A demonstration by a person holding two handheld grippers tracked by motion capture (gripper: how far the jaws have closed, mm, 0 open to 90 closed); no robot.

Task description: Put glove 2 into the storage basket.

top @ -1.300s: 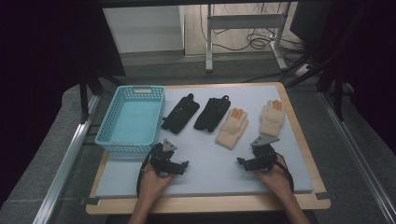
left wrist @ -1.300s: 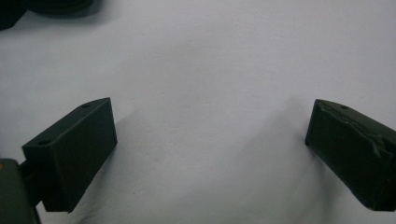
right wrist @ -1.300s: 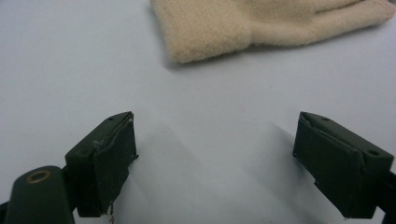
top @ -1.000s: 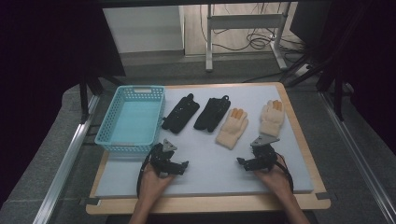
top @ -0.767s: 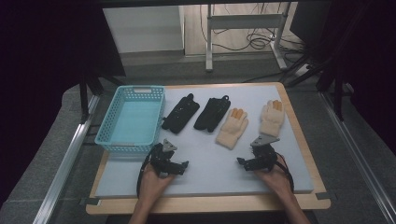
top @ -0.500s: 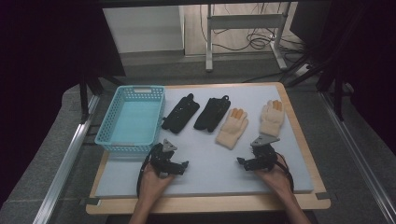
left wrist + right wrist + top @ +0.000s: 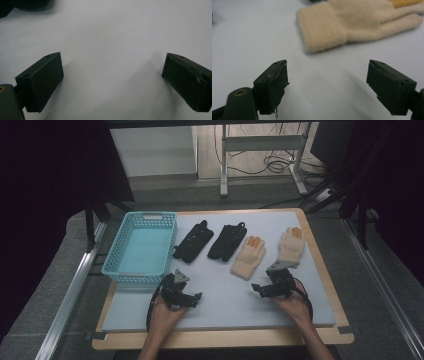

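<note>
Two black gloves [image 7: 192,240] [image 7: 226,241] and two cream gloves with orange fingertips [image 7: 249,256] [image 7: 291,245] lie in a row across the far half of the white mat [image 7: 220,295]. A light blue basket [image 7: 141,247] stands empty at the far left. My left gripper [image 7: 196,296] rests low on the mat near the front left, open, with bare mat between its jaws [image 7: 112,75]. My right gripper [image 7: 255,288] rests at the front right, open, with nothing between its jaws [image 7: 327,82]. The cuff of a cream glove [image 7: 329,27] lies just ahead of it.
The mat sits on a wooden table [image 7: 325,265] with metal rails along both sides. A white desk frame [image 7: 260,145] and cables stand on the floor behind. The mat between the two grippers is bare.
</note>
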